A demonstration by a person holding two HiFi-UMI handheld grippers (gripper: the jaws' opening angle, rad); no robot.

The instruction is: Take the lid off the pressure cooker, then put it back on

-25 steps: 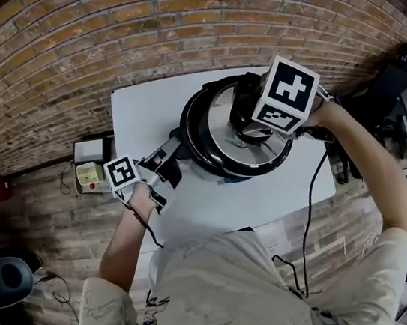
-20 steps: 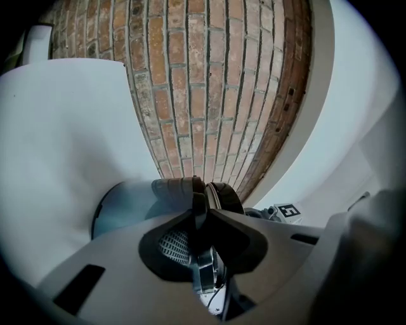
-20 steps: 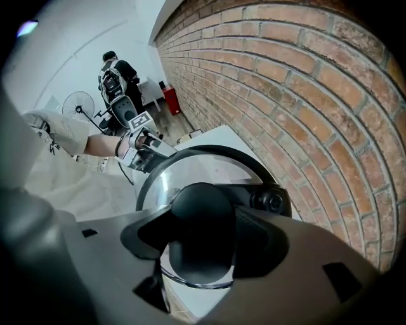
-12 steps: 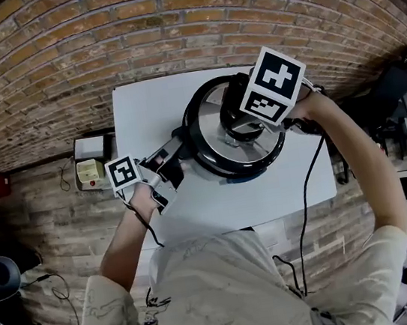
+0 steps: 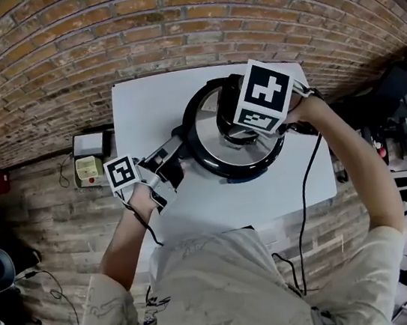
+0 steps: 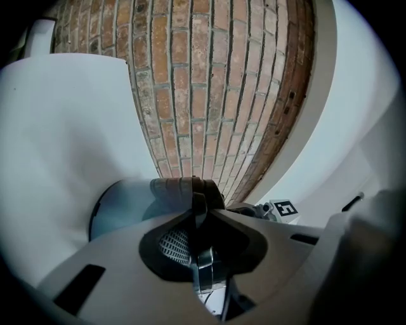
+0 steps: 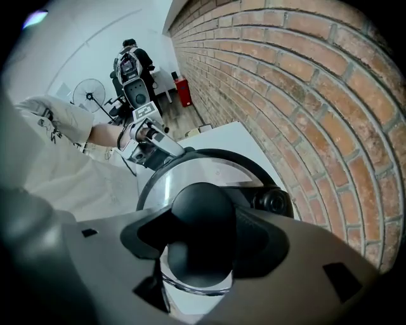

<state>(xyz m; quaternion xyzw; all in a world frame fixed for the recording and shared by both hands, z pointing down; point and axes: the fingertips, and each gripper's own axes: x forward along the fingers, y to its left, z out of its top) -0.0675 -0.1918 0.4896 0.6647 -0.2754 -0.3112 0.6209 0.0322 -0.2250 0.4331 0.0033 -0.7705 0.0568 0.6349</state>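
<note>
On the counter (image 5: 149,105), the lid (image 5: 210,130) has dropped from a tilted, offset hang to nearly square over the pressure cooker (image 6: 117,212). Right hand-held gripper (image 7: 202,254) pinches the lid knob (image 7: 203,216); left hand-held gripper (image 6: 195,254) clamps the pot handle (image 6: 177,190). Likely re-seating; lock unconfirmed.

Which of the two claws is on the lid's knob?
The right claw, pointing down around the black knob atop the lid. The left claw lies level at the cooker, clamped on its handle.
</note>
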